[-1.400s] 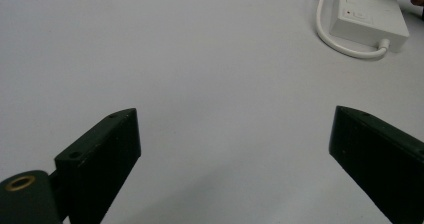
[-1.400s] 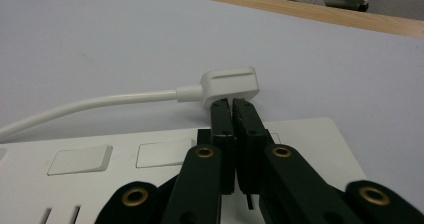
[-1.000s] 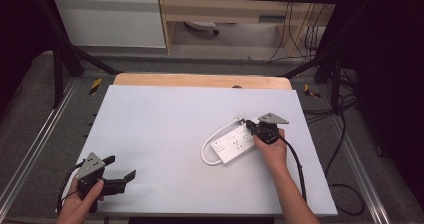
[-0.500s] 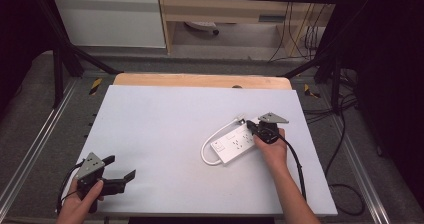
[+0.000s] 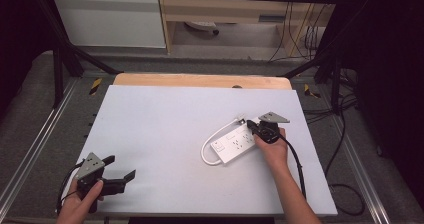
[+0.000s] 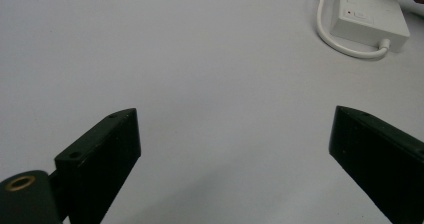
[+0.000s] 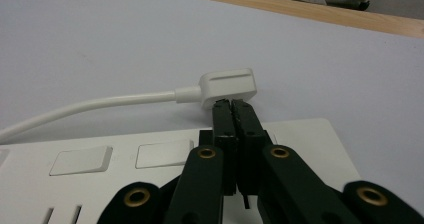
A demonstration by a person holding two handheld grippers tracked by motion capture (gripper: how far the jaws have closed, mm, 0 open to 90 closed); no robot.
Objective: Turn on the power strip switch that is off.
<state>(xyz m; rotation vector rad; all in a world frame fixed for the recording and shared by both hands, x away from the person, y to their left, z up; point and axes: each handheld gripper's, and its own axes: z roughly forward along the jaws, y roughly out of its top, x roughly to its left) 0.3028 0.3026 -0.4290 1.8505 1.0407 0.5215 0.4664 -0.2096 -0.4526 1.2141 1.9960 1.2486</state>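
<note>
Here we see the white power strip [image 5: 235,142] lying on the right half of the grey table [image 5: 165,129], its plug [image 7: 229,87] beside it. Our right gripper [image 7: 234,108] rests over the strip, jaws pressed together just at the plug. Our left gripper [image 5: 116,173] sits well apart, jaws spread.

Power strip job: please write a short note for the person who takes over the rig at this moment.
Right gripper: shut, jaws pressed together with nothing between them, tips over the far end of the power strip, next to its white plug.
Left gripper: open, empty, low over the table near its left front corner.
The strip lies right of centre; its cable loops round the near end, and the plug lies on the table, not in a socket.
Done: cannot tell. Left: probably grasp the plug; it is not gripped yet.
</note>
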